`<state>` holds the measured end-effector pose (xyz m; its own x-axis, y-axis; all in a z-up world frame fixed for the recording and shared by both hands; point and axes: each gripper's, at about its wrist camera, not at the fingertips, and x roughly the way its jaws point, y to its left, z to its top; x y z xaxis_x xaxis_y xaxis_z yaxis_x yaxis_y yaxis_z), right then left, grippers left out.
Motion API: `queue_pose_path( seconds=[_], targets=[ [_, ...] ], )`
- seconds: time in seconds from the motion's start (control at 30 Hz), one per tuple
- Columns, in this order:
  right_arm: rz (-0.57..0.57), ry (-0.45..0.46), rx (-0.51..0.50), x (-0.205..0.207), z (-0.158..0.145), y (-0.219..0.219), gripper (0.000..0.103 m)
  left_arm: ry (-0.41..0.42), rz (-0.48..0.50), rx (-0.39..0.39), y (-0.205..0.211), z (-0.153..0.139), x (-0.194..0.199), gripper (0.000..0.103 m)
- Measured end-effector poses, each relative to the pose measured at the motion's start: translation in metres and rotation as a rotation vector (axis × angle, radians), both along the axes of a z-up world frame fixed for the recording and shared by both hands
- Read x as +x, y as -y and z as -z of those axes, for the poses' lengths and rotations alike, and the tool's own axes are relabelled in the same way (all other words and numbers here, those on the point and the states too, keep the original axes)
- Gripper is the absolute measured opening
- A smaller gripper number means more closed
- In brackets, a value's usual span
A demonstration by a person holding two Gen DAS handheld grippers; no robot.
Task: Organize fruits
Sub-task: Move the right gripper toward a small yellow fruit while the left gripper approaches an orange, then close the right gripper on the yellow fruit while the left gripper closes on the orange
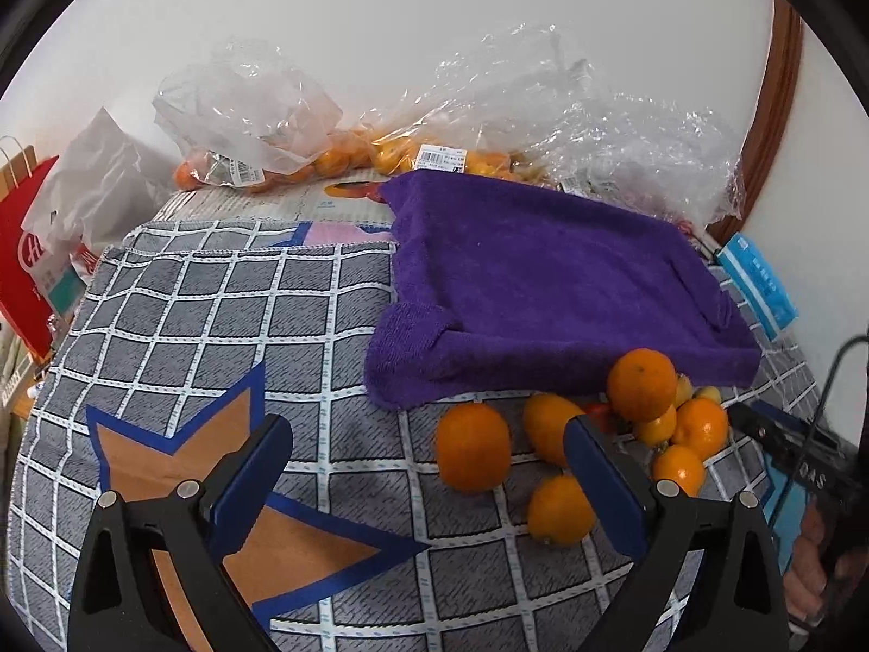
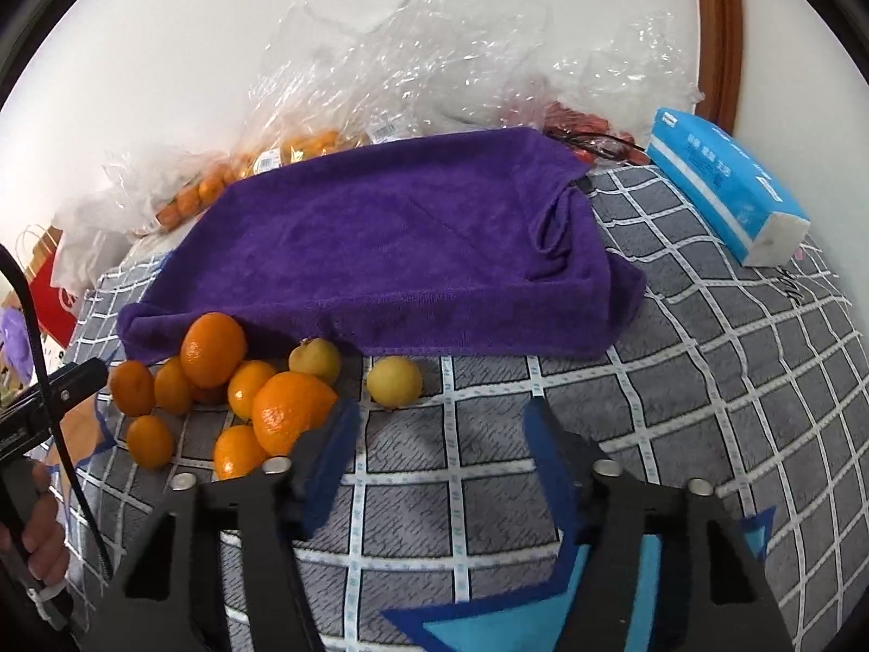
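Most of the grey checked cloth (image 2: 706,380) lay bare; a folded purple towel (image 2: 391,250) offered sorting space. Orange and yellow fruits (image 2: 217,380) huddled against its near edge. Both my left gripper (image 1: 429,467) and right gripper (image 2: 440,451) hovered spread, empty.

Bright, even light; fisheye-warped edges.
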<state>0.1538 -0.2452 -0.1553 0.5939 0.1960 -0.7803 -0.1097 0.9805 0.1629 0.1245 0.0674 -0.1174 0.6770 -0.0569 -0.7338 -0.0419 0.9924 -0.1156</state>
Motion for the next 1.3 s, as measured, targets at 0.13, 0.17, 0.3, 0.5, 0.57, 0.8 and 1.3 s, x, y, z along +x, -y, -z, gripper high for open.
queue_pose_path(
  seconds=[0.13,0.17,0.3,0.5,0.57,0.8,1.3],
  targets=[
    [-0.036,-0.029,0.033,0.012,0.008,-0.005,0.040,-0.007,-0.017,-0.008,-0.006,0.001,-0.002,0.100],
    [-0.045,-0.030,0.037,0.014,0.010,-0.006,0.039,-0.010,-0.020,-0.013,-0.008,0.002,-0.002,0.100],
    [-0.070,-0.038,0.047,0.022,0.014,-0.011,0.039,-0.016,-0.023,-0.018,-0.012,0.003,-0.001,0.100],
    [-0.093,-0.019,0.043,0.022,0.012,-0.016,0.024,-0.025,-0.003,-0.049,-0.007,0.007,0.006,0.092],
    [-0.083,-0.008,0.020,0.018,0.009,-0.012,0.024,-0.032,0.007,-0.054,-0.003,0.010,0.010,0.088],
    [-0.066,-0.013,-0.032,0.005,0.011,0.001,0.024,-0.094,0.027,-0.115,0.005,0.025,0.019,0.060],
    [-0.061,0.031,-0.077,0.004,0.016,-0.008,0.025,-0.094,0.025,-0.158,0.005,0.029,0.016,0.031]
  ],
)
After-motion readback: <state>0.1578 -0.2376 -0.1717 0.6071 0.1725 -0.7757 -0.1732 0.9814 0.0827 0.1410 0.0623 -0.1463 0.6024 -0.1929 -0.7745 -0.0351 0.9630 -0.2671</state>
